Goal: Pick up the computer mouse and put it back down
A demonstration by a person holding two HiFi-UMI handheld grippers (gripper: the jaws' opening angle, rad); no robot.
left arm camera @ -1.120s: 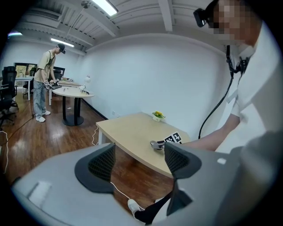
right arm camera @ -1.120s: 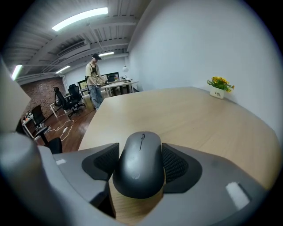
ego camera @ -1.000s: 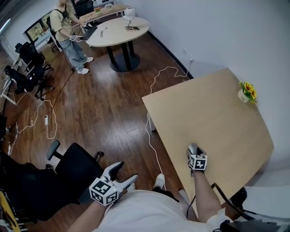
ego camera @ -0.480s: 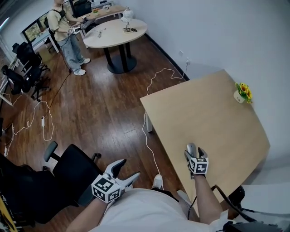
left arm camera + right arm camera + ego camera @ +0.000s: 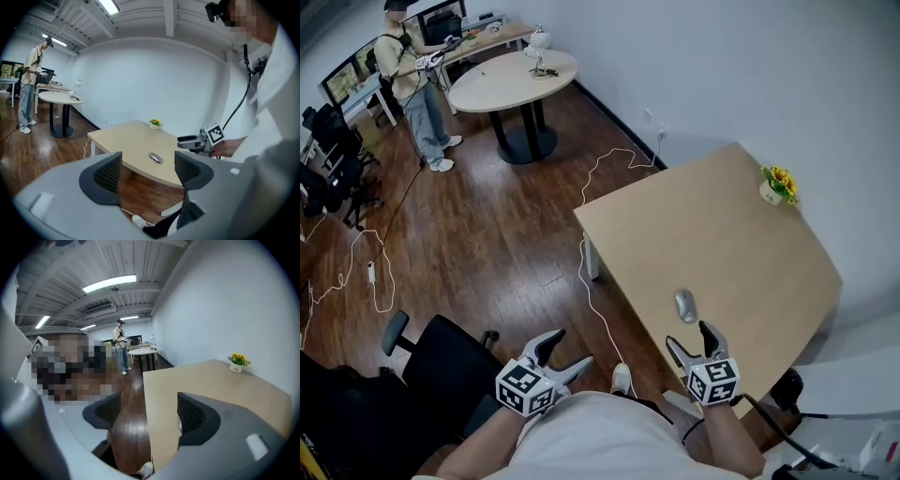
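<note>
Seen from the head view, a light wooden desk (image 5: pixel 722 225) stands against a white wall on a dark wood floor (image 5: pixel 487 225), and a white cable (image 5: pixel 594 305) trails past its near corner. The grey computer mouse (image 5: pixel 684 305) lies on the desk near the front edge, touching nothing else. At the far corner a small white pot (image 5: pixel 768 193) holds yellow flowers (image 5: pixel 781 175). The right gripper (image 5: pixel 689 338) hovers just short of the mouse, jaws spread and clear of it. The left gripper (image 5: pixel 570 348) hangs off the desk near a black office chair (image 5: pixel 441 361), jaws likewise spread. Farther back a round table (image 5: pixel 511 80) stands beside a standing person (image 5: pixel 408 80); the items on that table are too small to tell.

Through the left gripper view, the 2 jaws stand wide apart, holding nothing. The mouse shows between them on the desk beyond, and the right gripper reaches in from the side, near it.

Through the right gripper view, the jaws are parted and empty, framing the desk edge and the floor. The mouse cannot be made out here. The pot of flowers sits at the far corner, and the gripper body cuts off the near part of the desk.
</note>
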